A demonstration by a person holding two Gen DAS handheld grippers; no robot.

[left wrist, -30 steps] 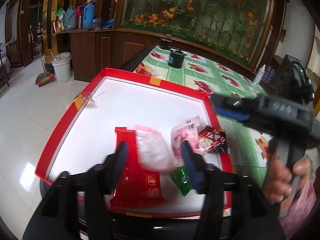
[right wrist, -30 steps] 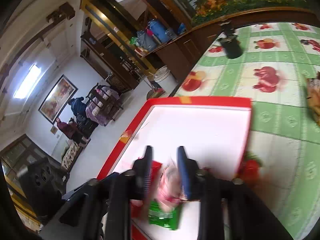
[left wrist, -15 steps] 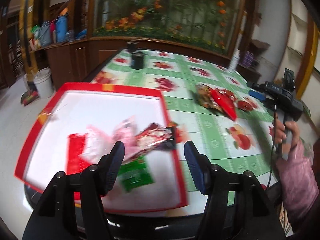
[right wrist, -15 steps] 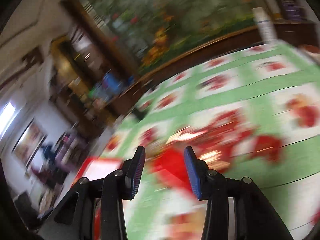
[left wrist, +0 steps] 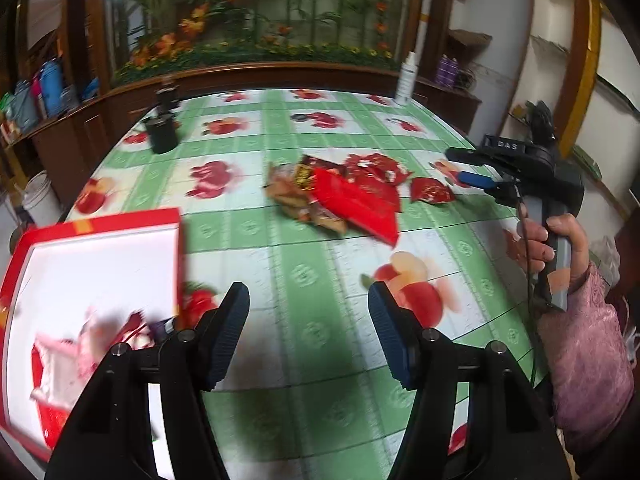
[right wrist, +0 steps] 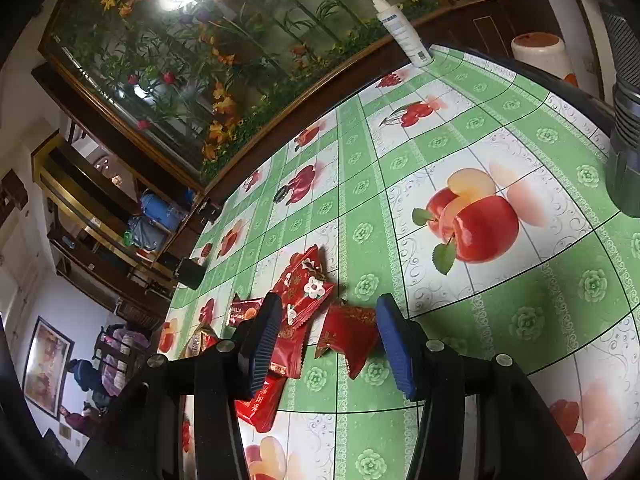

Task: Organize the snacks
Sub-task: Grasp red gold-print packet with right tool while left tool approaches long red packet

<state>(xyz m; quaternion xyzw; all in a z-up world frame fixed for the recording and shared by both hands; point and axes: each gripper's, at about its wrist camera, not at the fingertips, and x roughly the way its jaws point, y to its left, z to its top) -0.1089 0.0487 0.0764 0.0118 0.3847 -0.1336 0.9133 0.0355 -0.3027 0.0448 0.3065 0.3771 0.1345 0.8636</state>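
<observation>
Red snack packets (right wrist: 304, 296) lay partly hidden behind the spread, empty right gripper (right wrist: 326, 330); the left gripper (left wrist: 308, 328) gaped empty, the tray's (left wrist: 120, 220) contents blurred.

Fruit-print table (left wrist: 312, 280) carries snack packets (left wrist: 344, 196), red tray (left wrist: 100, 220) (left edge), black cup (left wrist: 162, 134).

red snack packets (right wrist: 304, 292) — green fruit-print tablecloth (right wrist: 500, 152)

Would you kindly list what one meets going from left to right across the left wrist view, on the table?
Red tray with snacks already in it → black cup → pile of snack packets → lone red packet → right hand-held gripper, held in a hand.
</observation>
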